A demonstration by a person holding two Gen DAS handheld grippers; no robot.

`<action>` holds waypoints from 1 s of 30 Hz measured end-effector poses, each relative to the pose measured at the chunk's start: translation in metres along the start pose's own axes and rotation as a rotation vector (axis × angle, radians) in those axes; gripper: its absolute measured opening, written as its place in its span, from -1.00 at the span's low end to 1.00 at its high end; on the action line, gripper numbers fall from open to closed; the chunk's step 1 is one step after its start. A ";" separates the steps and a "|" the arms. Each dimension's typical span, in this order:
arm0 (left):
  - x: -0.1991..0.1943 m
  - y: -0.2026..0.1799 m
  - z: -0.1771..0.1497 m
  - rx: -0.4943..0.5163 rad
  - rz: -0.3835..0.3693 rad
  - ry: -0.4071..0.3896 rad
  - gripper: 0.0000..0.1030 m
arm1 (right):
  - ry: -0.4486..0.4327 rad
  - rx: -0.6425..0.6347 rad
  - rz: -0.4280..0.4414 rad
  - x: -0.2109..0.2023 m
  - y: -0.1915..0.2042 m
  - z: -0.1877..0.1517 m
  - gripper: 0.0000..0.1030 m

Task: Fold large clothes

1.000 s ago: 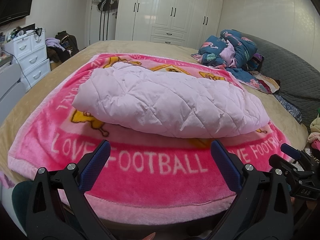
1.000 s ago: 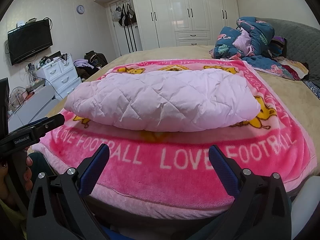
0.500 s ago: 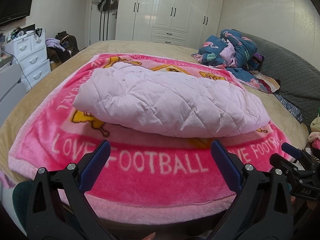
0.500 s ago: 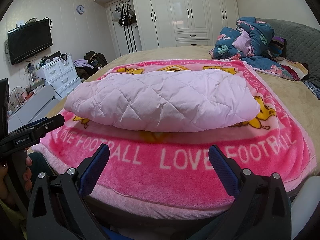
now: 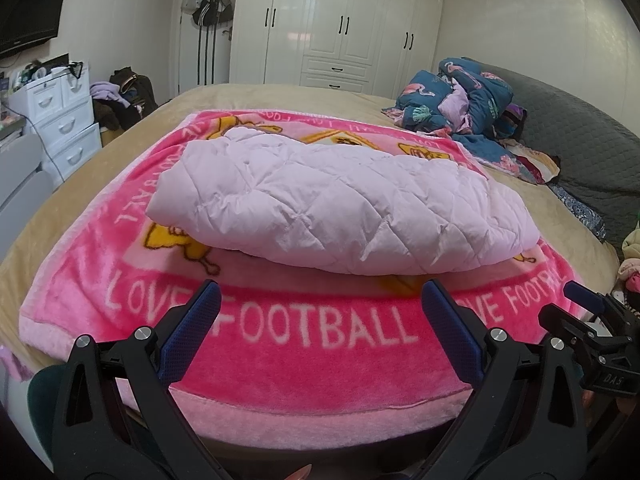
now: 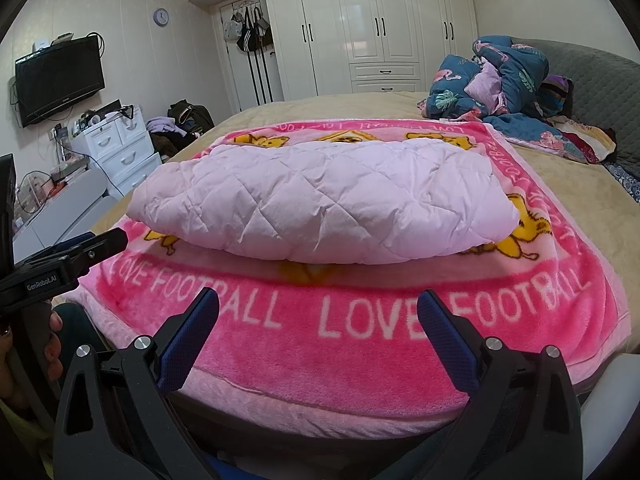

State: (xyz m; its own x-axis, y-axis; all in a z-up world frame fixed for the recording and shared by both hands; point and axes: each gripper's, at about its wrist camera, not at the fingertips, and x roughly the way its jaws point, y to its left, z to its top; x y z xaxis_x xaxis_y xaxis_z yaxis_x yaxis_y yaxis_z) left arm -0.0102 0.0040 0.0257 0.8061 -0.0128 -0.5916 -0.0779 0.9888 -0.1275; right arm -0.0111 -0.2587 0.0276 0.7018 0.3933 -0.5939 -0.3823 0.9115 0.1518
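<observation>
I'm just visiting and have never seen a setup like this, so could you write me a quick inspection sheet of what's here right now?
Surface: bed with a tan cover; a pink blanket reading LOVE FOOTBALL is spread on it.
Job's things: pale pink quilted garment, folded into a bundle, lying on the blanket.
Clutter: heap of blue patterned bedding at the far right of the bed.
Grippers: left claw and right claw both open, empty, short of the garment.
Cables: a dark cord beside the white drawers.
Surroundings: white wardrobe, wall television, wall clock.
</observation>
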 end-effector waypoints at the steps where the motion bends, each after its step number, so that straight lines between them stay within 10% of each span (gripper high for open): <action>1: 0.000 0.000 0.000 0.000 0.002 0.001 0.82 | 0.000 -0.001 0.000 0.000 0.000 0.000 0.92; 10: -0.003 0.007 -0.001 -0.001 0.120 -0.004 0.82 | 0.002 -0.013 -0.013 0.001 0.000 0.001 0.92; 22: 0.021 0.056 -0.002 -0.150 0.068 0.090 0.82 | -0.004 0.037 -0.082 -0.001 -0.028 -0.002 0.92; 30: 0.056 0.207 0.031 -0.293 0.439 0.098 0.82 | -0.025 0.379 -0.524 -0.041 -0.217 -0.035 0.92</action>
State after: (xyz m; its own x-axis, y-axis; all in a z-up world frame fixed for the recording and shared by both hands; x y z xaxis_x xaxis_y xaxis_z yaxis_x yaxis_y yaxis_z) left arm 0.0368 0.2131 -0.0088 0.6035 0.3650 -0.7089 -0.5673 0.8213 -0.0601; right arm 0.0220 -0.4764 -0.0086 0.7535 -0.1165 -0.6471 0.2499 0.9611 0.1179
